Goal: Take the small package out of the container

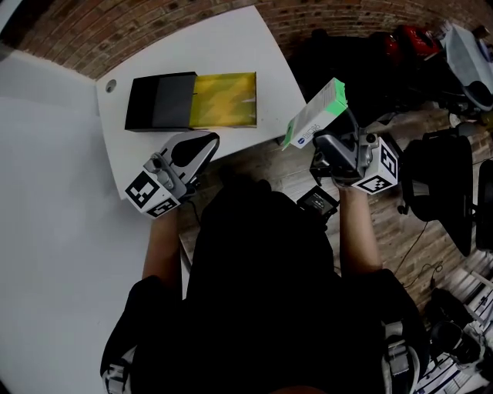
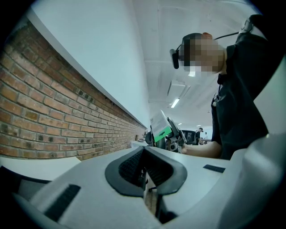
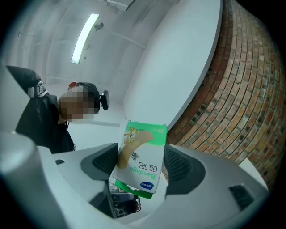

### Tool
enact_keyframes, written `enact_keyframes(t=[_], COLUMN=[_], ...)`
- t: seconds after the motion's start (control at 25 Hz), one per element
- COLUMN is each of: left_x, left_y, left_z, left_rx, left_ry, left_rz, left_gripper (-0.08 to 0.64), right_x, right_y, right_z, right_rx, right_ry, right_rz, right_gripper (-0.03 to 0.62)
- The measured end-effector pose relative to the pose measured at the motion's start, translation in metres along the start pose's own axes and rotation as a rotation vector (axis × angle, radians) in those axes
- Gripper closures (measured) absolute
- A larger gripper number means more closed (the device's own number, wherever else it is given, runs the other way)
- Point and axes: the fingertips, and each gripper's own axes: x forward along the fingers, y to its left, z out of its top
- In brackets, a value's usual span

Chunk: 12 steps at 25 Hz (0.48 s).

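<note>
My right tool (image 3: 142,169) is pinching the bandage box (image 3: 143,147): a pad on each side of it, the printed face toward the camera, the green band at the far end. In the head view the right tool (image 1: 327,140) holds the bandage box (image 1: 316,114) tilted, green end uppermost, up in the air past the desk's right edge and over the wooden floor (image 1: 269,165). The box is out of the black container (image 1: 160,101) and well apart from it.

My left tool (image 2: 144,172) has its pads pressed together, nothing between them. In the head view the left tool (image 1: 202,148) sits at the near edge of the desk (image 1: 231,46), just in front of the container, not touching it. From the left gripper view I see the right tool and the box (image 2: 161,127) straight ahead.

The container lies flat on the white desk, and a yellow section (image 1: 223,98) sticks out of its right end. A brick wall (image 1: 347,19) lies beyond the desk. A black office chair (image 1: 439,185) stands on the floor to the right.
</note>
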Motion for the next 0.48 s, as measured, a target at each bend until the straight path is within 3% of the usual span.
enact_keyframes(t=[0.48], left_x=[-0.002], left_y=[0.0001], left_z=[0.002], left_rx=[-0.036], left_ry=[0.009], left_rz=[0.022], left_gripper=[0.545], right_x=[-0.0048], right_y=[-0.0057], right_z=[-0.0062], right_rx=[0.092], right_ry=[-0.026], right_rz=[0.003], right_gripper=[0.267])
